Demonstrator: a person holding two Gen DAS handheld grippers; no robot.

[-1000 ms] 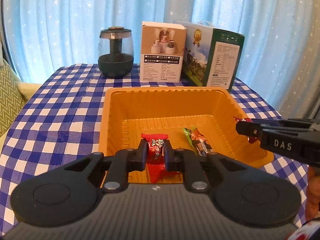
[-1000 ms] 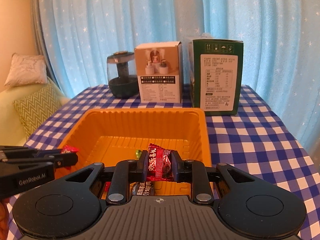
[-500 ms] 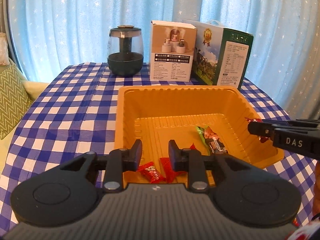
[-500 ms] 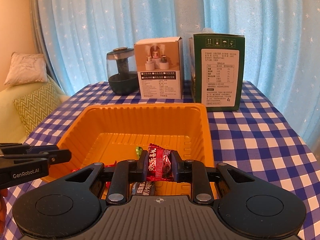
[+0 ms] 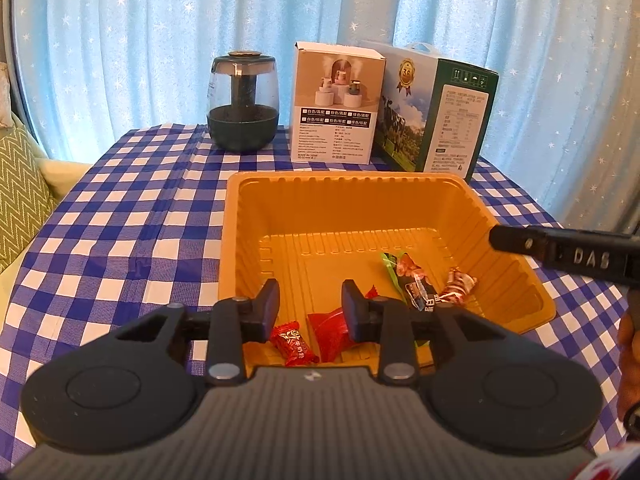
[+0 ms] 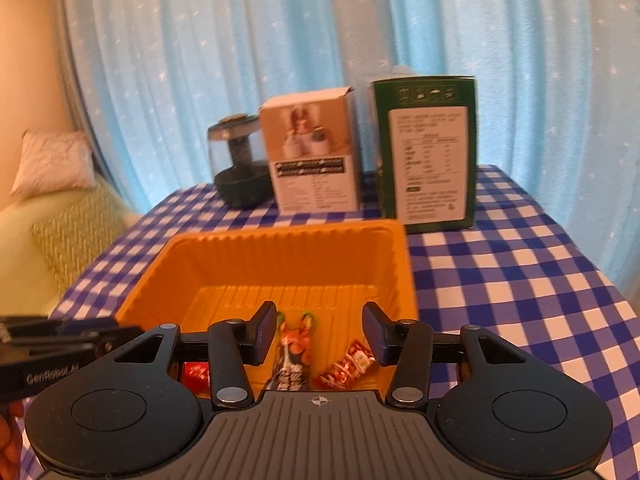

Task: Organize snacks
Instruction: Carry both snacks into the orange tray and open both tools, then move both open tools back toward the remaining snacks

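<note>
Both my left gripper [image 5: 309, 307] and right gripper [image 6: 319, 330] are opening empty, their candies now dropped into the orange tray [image 5: 360, 204], so I can fetch more.

One orange tray [image 5: 516, 268] sits on the bench [image 5: 120, 216], and four wrapped snacks lie in it: two red candies [image 5: 294, 342] [image 5: 332, 332], one red-and-white candy [image 5: 458, 290] and one long green-and-black bar [image 5: 412, 288]. Behind it stand two cartons [image 5: 336, 104] [image 5: 440, 116] and one glass jar [image 5: 243, 108]. Two tongs [image 5: 310, 312] [image 6: 320, 334] are in view.
</note>
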